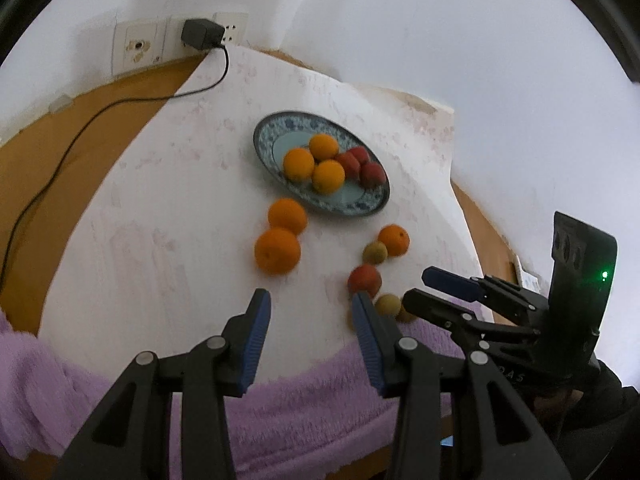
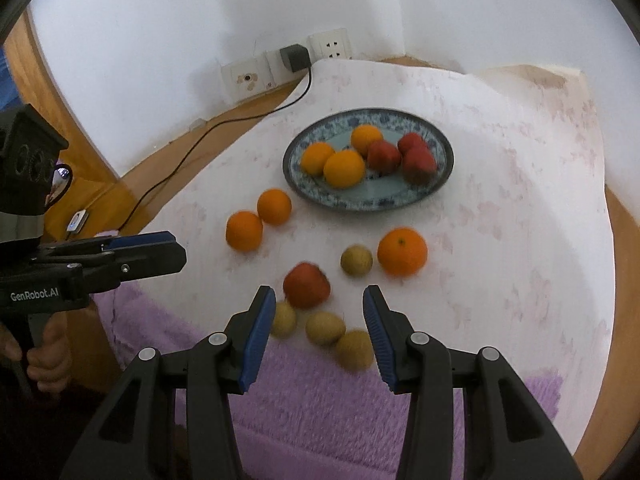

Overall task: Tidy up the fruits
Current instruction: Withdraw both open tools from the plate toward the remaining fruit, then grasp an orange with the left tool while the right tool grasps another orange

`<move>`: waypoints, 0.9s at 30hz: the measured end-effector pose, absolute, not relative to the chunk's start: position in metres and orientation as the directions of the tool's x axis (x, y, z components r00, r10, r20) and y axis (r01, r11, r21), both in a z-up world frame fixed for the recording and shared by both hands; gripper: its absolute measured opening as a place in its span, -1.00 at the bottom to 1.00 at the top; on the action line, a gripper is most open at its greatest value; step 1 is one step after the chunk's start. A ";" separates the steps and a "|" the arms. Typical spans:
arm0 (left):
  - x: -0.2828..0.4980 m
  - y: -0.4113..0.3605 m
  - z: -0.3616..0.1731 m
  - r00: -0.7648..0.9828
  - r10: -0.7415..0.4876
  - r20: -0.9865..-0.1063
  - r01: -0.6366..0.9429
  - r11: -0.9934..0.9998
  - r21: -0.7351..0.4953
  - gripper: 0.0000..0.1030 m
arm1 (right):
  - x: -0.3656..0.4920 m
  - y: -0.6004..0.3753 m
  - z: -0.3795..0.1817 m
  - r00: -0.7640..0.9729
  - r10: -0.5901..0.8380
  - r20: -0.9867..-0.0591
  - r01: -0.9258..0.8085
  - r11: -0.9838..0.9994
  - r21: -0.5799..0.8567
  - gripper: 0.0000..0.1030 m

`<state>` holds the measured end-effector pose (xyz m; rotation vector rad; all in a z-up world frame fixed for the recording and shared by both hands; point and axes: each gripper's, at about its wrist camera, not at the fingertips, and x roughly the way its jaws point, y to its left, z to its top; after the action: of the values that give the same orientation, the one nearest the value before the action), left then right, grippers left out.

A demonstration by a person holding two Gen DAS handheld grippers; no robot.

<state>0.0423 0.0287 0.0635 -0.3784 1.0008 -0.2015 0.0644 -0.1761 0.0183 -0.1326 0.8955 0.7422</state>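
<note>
A blue-patterned plate (image 1: 265, 136) (image 2: 376, 205) holds three oranges (image 2: 344, 168) and three red apples (image 2: 418, 164). Loose on the white cloth lie a pair of oranges (image 1: 277, 250) (image 2: 244, 230), a single orange (image 2: 402, 252), a red apple (image 1: 364, 278) (image 2: 306, 285) and several small yellow-green fruits (image 2: 325, 327). My left gripper (image 1: 310, 306) is open and empty, hanging short of the orange pair. My right gripper (image 2: 319, 300) is also open; the red apple and the yellow-green fruits show in its gap on the table, and its pads touch none of them.
The white cloth (image 2: 520, 240) covers a wooden table, with a purple towel (image 2: 320, 408) along the near edge. A black charger (image 1: 200, 34) sits in a wall socket and its cable trails over the wood at left. A hand (image 2: 46, 354) grips the left gripper's handle.
</note>
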 end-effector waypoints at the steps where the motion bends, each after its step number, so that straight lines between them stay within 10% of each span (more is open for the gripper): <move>1: 0.039 0.027 0.061 0.525 -0.339 -0.781 -0.008 0.916 -0.402 -0.15 | 0.061 -0.177 0.017 0.393 0.533 -0.749 -0.639 0.744 0.194 -0.09; 27: 0.075 0.036 0.038 0.541 -0.317 -0.779 -0.069 0.907 -0.416 -0.16 | 0.052 -0.200 0.004 0.368 0.522 -0.769 -0.615 0.757 0.220 -0.09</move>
<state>0.0749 0.0359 0.0381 -0.4279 0.9958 -0.1527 0.0517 -0.1999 0.0042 -0.1107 0.9443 0.7320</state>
